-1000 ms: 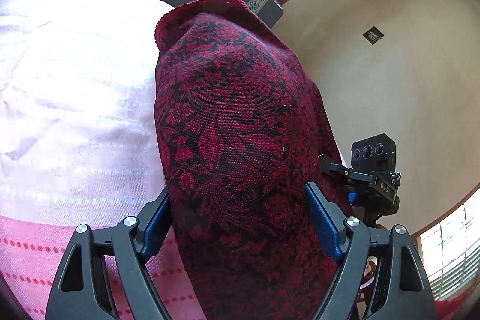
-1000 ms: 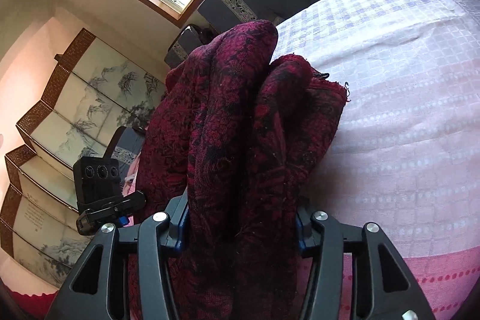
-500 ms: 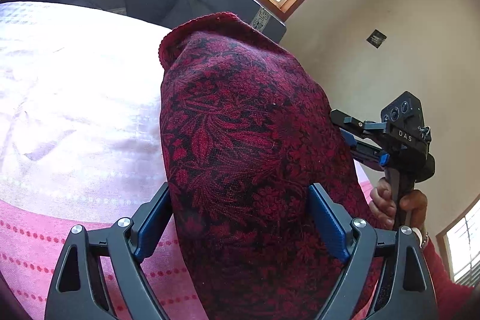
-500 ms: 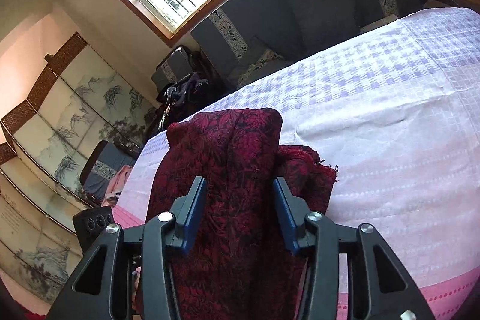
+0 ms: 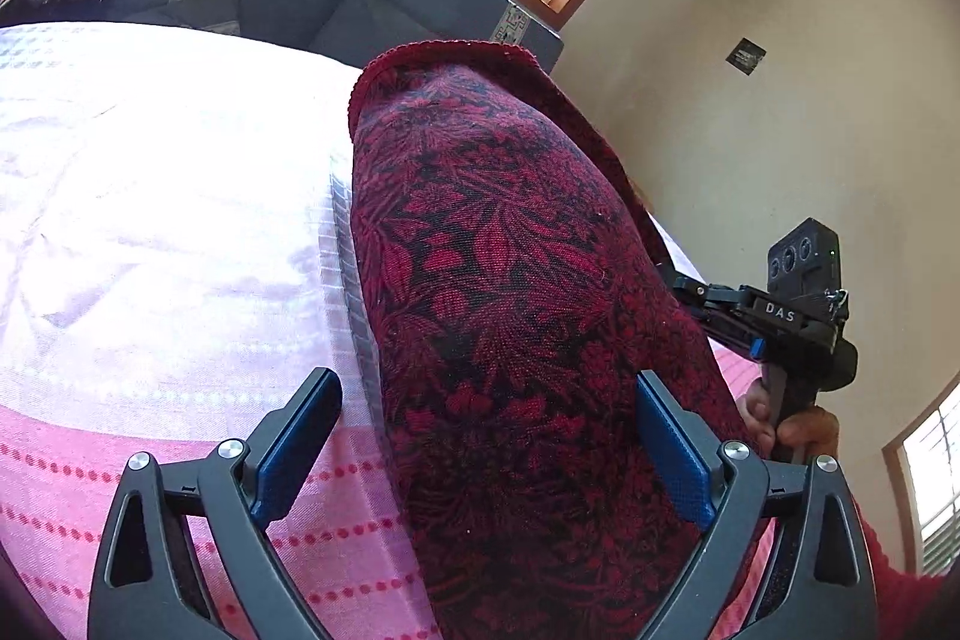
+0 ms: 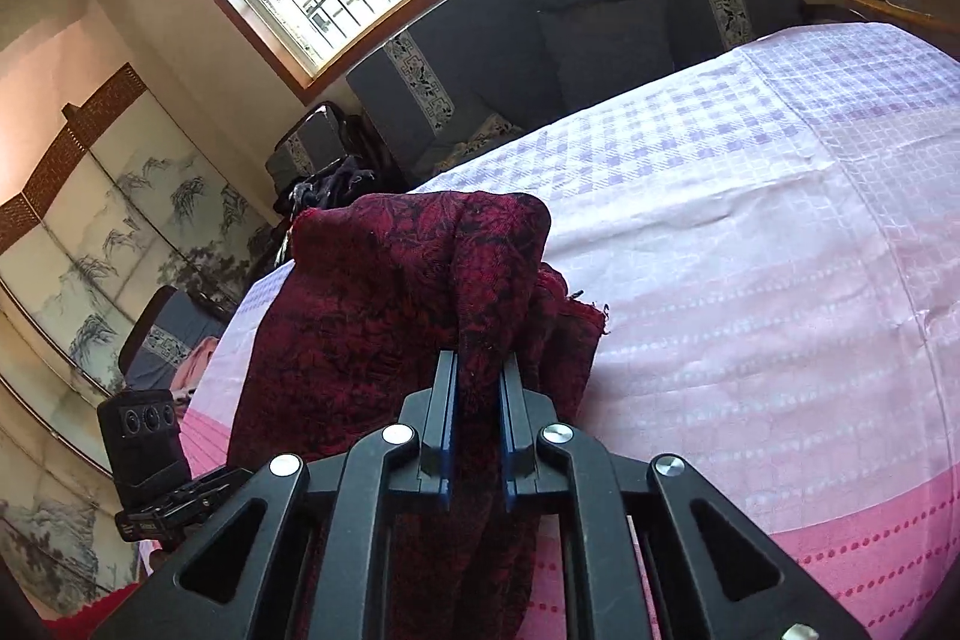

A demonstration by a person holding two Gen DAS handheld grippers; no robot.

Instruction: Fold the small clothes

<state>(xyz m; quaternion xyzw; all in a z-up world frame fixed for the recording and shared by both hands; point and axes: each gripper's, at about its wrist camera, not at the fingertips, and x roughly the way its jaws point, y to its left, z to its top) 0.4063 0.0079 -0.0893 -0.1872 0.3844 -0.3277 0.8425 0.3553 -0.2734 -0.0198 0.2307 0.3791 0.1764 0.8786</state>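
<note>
Cloth (image 6: 384, 316) hangs bunched above the bed (image 6: 750, 250), pinched tight in your right gripper (image 6: 478, 376) to lift it, while your left gripper (image 5: 489, 418) straddles it with jaws wide open.

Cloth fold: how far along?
Done: the red cloth looks gathered and doubled over on the bed. In hand: right tool is pinched shut on a fold; left tool is open around the cloth. Left: lay it flat, finish folding, release.
</note>
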